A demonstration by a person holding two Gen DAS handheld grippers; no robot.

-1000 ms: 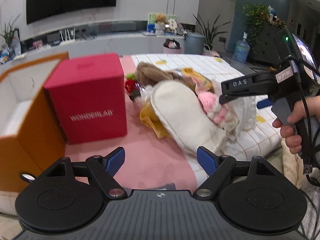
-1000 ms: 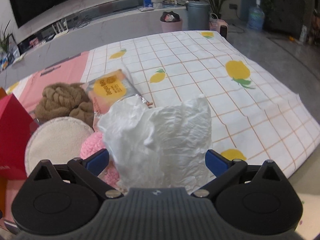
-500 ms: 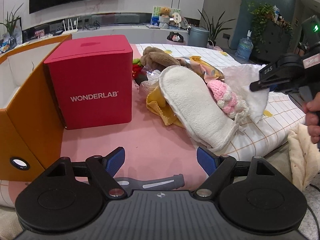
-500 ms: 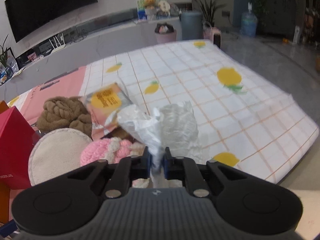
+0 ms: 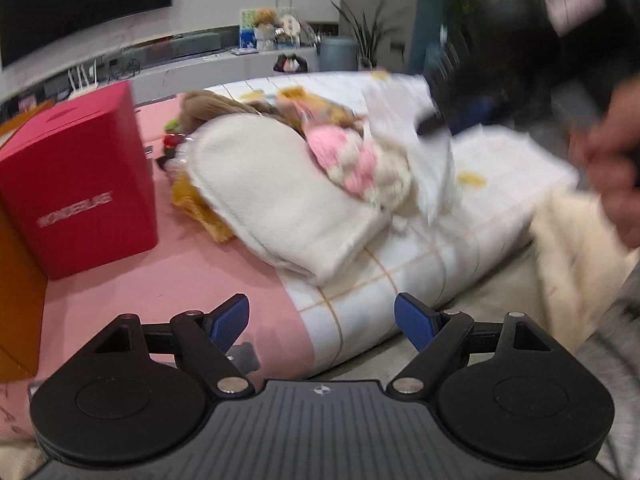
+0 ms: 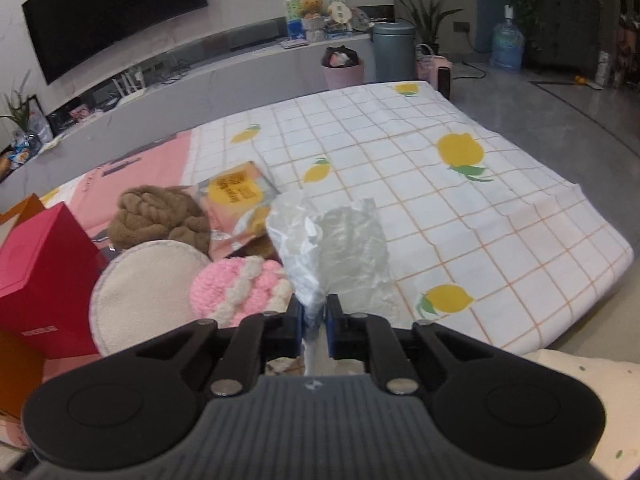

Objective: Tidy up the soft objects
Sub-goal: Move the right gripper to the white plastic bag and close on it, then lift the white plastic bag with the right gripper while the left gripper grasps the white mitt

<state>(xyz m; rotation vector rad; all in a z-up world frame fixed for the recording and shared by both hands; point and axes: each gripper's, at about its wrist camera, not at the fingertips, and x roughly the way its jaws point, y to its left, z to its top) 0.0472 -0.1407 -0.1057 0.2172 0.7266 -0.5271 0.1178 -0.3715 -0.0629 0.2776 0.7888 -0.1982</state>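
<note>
The right gripper (image 6: 314, 316) is clenched on a crumpled white plastic bag (image 6: 332, 240); its 2 blue-padded jaws have just been closing on it and pinch the bag's gathered near end, while the rest of the bag stands up and spreads out beyond the fingertips. In the left wrist view the same bag (image 5: 404, 120) appears blurred at the right end of the pile, with the blurred dark right gripper (image 5: 434, 122) at its far right and a hand (image 5: 612, 168) behind it.

The left gripper (image 5: 322, 320) is released, its 2 blue pads wide apart with nothing between them, low over the near edge of the bed, where the pink sheet (image 5: 180, 280) meets the white lemon-print checked sheet (image 6: 400, 168).

The soft objects lie heaped in the middle-left of the bed. A round cream pad (image 6: 148, 288) is nearest on the left, a pink and cream knitted piece (image 6: 240, 288) is just right of it and touching the bag, a brown braided plush (image 6: 160, 216) lies farther back, and an orange and pink foil packet (image 6: 236, 200) leans against the plush. A yellow cloth (image 5: 200, 208) peeks out under the cream pad. At the left stands a red box (image 5: 76, 184), beside an orange box (image 5: 16, 280).
</note>
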